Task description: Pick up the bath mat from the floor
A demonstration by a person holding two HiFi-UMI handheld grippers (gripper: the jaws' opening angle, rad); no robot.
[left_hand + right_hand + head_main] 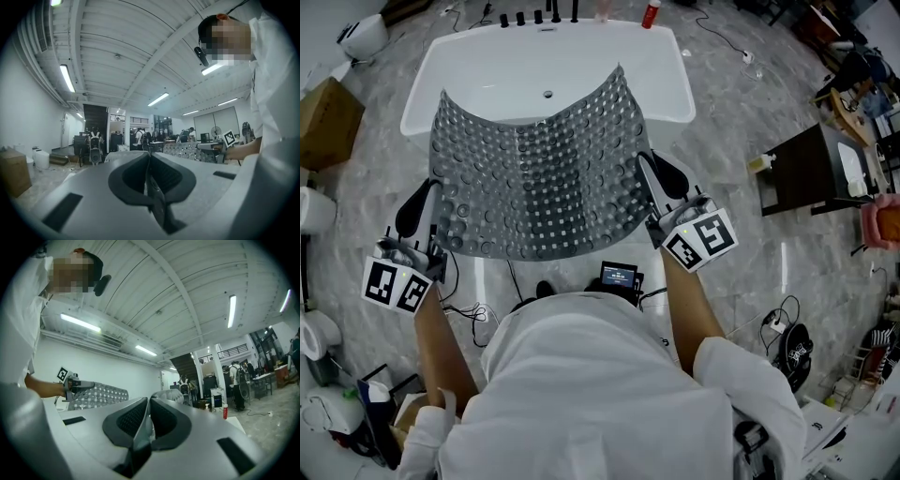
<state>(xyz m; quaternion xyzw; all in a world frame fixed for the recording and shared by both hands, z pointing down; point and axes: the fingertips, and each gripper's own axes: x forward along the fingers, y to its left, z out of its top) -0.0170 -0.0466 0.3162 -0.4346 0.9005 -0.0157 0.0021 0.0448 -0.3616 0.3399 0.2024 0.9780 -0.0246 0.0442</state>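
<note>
Both jaws shut tight on bath mat (534, 169) edges: left gripper (434, 194) at 9 o'clock, right gripper (647, 167) at 3. Mat spread btwn them, tub (670, 84) at 12.

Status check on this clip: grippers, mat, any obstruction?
Left gripper and right gripper both shut on bath mat edges. Mat off floor, held spread over bathtub. No obstruction seen.

Grey marble floor (748, 127) bears a white bathtub (673, 73) and a cardboard box (325, 122).

Tub (670, 70) blocks fwd under mat (534, 178); floor (741, 253) R side open.
</note>
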